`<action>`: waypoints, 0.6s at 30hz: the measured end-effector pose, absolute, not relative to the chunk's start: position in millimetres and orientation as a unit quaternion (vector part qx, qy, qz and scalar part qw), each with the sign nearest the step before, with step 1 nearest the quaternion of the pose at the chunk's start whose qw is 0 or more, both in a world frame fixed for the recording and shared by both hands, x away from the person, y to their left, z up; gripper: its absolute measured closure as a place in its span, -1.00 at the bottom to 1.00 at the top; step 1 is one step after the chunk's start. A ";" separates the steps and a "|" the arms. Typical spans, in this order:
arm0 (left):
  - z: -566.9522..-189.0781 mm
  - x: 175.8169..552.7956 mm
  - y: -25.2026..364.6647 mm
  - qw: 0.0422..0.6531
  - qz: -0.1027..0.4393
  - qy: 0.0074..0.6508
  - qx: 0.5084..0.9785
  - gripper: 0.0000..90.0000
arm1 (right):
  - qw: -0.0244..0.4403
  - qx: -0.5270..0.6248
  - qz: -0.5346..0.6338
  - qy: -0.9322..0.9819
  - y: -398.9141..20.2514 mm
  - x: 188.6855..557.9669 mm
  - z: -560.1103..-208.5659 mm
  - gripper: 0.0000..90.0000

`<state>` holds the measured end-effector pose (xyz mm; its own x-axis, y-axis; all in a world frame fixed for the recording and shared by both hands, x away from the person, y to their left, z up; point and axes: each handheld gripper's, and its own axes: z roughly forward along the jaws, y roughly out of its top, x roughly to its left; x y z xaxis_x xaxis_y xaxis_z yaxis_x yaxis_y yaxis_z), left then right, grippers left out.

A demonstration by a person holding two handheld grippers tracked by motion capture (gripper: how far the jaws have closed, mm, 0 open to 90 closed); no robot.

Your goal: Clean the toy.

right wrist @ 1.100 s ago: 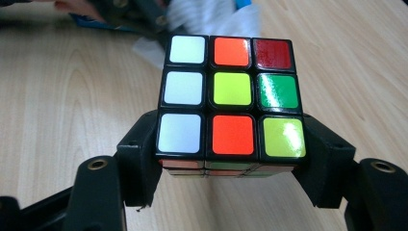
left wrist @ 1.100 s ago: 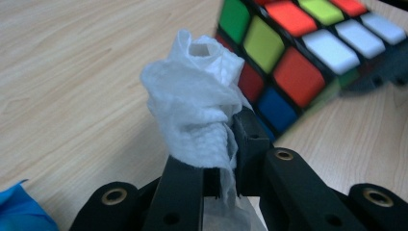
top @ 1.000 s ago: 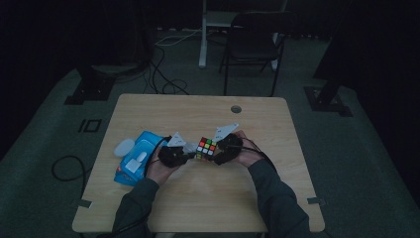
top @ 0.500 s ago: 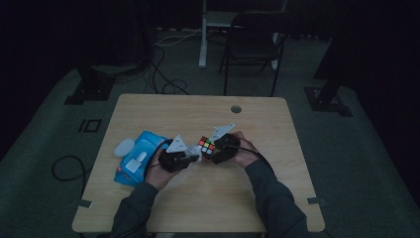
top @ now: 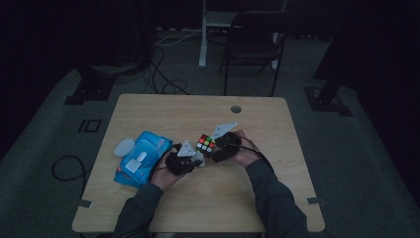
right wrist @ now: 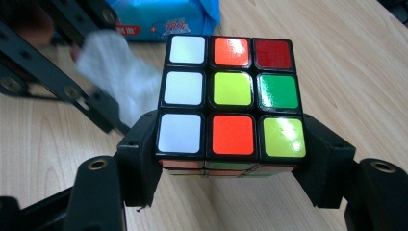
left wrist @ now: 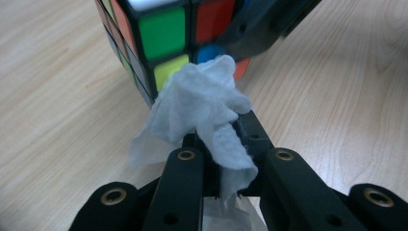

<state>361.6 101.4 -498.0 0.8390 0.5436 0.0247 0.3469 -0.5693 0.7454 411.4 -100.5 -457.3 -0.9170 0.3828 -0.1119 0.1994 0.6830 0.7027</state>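
Note:
A scrambled Rubik's cube [top: 205,144] is held just above the wooden table [top: 277,198], with my right gripper [top: 218,147] shut on its two sides. In the right gripper view the cube [right wrist: 231,115] shows white, orange, red, green and yellow stickers between the black jaws of the right gripper [right wrist: 234,150]. My left gripper [top: 192,159] is shut on a crumpled white wipe [left wrist: 202,108]. In the left gripper view the wipe presses against the lower edge of the cube [left wrist: 159,33]. The wipe [right wrist: 115,77] also shows left of the cube in the right gripper view.
A blue pack of wet wipes [top: 141,158] lies on the left part of the table, with a round white lid [top: 124,147] beside it. A cable hole [top: 236,109] sits near the far edge. A chair [top: 252,44] and cables stand on the floor beyond.
The left gripper with the wipe has shifted slightly toward the person, staying at the cube. The right gripper and the cube have kept still.

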 end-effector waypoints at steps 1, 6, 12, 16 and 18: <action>-498.9 362.0 101.1 0.389 0.126 0.254 0.877 0.86 | 0.125 0.161 0.366 0.908 -100.1 411.1 -456.5 -0.24; -496.7 361.2 98.0 0.390 0.128 0.251 0.877 0.86 | 0.125 0.166 0.365 0.907 -98.6 412.3 -456.3 -0.24; -490.1 355.7 92.0 0.401 0.124 0.234 0.877 0.86 | 0.123 0.178 0.365 0.906 -95.6 413.7 -459.8 -0.24; -491.2 355.9 89.0 0.403 0.118 0.229 0.878 0.85 | 0.121 0.183 0.371 0.902 -95.6 414.2 -459.3 -0.24; -491.9 357.0 89.9 0.404 0.117 0.233 0.877 0.85 | 0.121 0.182 0.370 0.903 -96.1 414.1 -458.7 -0.24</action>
<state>357.0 89.9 -491.9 0.8641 0.5031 0.0176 0.3132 -0.5647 0.7636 414.1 -96.1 -458.7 -0.9040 0.4192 -0.0843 0.2396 0.6598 0.7123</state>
